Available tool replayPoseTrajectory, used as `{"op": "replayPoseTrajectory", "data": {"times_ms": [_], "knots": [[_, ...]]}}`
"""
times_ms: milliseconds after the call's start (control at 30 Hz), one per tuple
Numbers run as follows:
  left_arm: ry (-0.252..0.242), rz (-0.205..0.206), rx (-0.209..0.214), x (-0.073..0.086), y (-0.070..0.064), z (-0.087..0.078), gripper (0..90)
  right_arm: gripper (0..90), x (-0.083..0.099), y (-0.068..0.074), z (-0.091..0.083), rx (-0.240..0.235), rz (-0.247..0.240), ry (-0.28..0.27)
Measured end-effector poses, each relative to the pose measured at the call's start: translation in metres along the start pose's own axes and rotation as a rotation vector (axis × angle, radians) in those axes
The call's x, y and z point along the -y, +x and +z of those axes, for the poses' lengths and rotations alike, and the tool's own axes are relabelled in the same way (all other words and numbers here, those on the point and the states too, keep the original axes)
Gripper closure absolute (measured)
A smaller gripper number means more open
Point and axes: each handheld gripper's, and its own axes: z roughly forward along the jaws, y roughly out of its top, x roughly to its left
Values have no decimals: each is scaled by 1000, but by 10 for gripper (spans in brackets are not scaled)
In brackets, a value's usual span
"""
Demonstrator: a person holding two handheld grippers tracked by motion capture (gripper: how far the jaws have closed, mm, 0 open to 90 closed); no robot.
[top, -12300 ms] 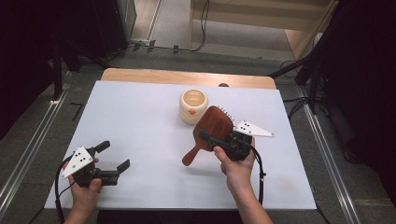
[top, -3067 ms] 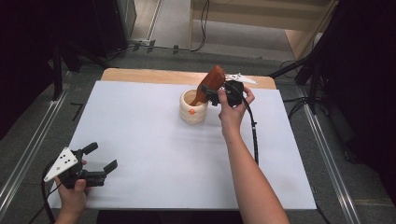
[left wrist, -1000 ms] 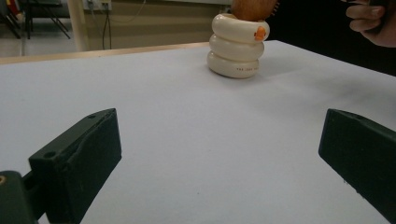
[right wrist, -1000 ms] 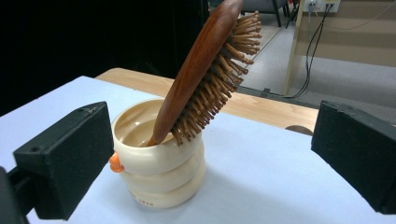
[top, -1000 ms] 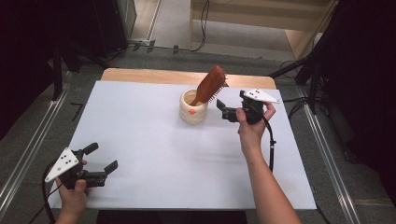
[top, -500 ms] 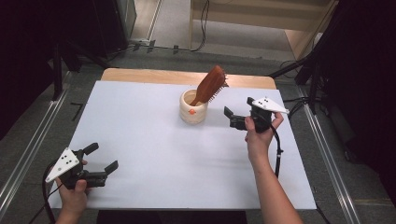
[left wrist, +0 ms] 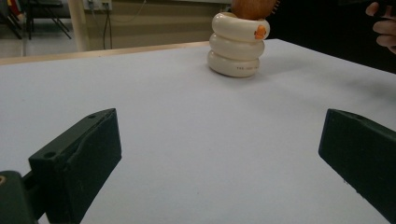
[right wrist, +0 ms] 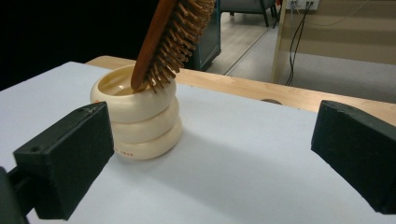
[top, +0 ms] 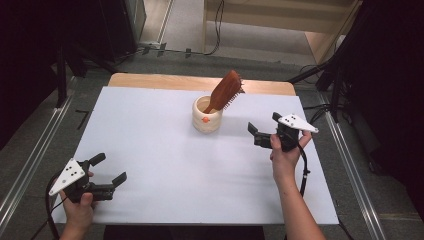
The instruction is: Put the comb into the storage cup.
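Hairbrush, warm brown wood, stands handle-down in the cream ringed cup near the far middle of my desk, leaning toward the cup's right rim, bristles facing right. In the right gripper view its top is cut off; in the left gripper view I catch just a sliver above the cup. My right gripper hangs near the cup, jaws wide, empty. My left gripper sits well apart, also spread, holding nothing.
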Motion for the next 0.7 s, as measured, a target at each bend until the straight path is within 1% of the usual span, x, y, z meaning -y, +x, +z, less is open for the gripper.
{"op": "replayPoseTrajectory", "data": {"times_ms": [200,333,500,600,667,700], "knots": [[1,1,-1,0,0,0,0,0,7,-3,-9,1,-5,-5],[0,0,-2,0,0,0,0,0,10,-5,-15,3,4,-10],[1,1,-2,0,0,0,0,0,16,-11,-24,15,3,-21],[1,2,-3,0,0,0,0,0,20,-14,-31,19,16,-24],[1,3,-5,0,0,0,0,0,22,-18,-35,26,13,-26],[1,4,-5,0,0,0,0,0,24,-19,-37,28,22,-25]]}}
